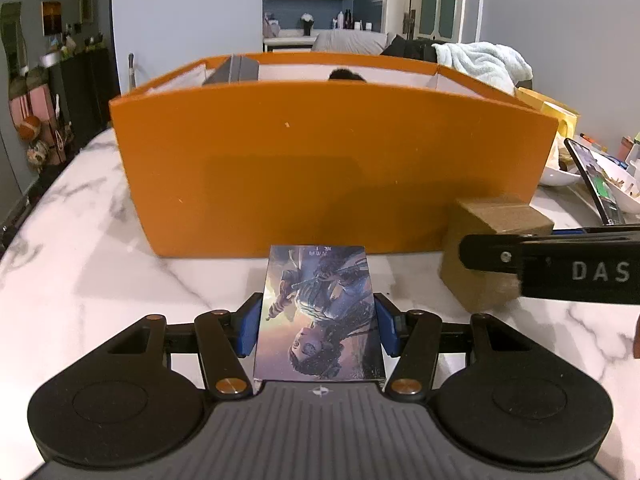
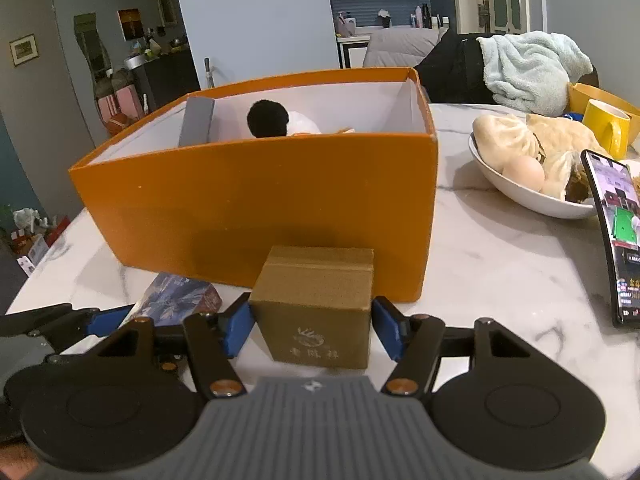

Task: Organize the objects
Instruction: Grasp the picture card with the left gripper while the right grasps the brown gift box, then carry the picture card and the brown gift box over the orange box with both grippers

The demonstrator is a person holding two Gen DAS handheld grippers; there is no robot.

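Observation:
An open orange box [image 1: 332, 168] stands on the marble table; it also shows in the right wrist view [image 2: 264, 204], holding a grey box [image 2: 197, 120] and a black-and-white plush item [image 2: 269, 119]. My left gripper [image 1: 318, 328] is shut on a small illustrated card box [image 1: 320, 312], just in front of the orange box. The card box also shows in the right wrist view [image 2: 176, 300]. My right gripper [image 2: 312, 326] is shut on a brown-gold cardboard box [image 2: 316, 308], close to the orange box's near wall. That brown box shows in the left wrist view [image 1: 488, 252].
A white bowl [image 2: 516, 192] of buns and an egg sits at the right. A lit phone [image 2: 616, 240] stands propped at the right edge. A yellow mug [image 2: 606, 126] and a light blue towel [image 2: 528, 68] lie behind. The marble table [image 2: 500, 272] has its edge at the left.

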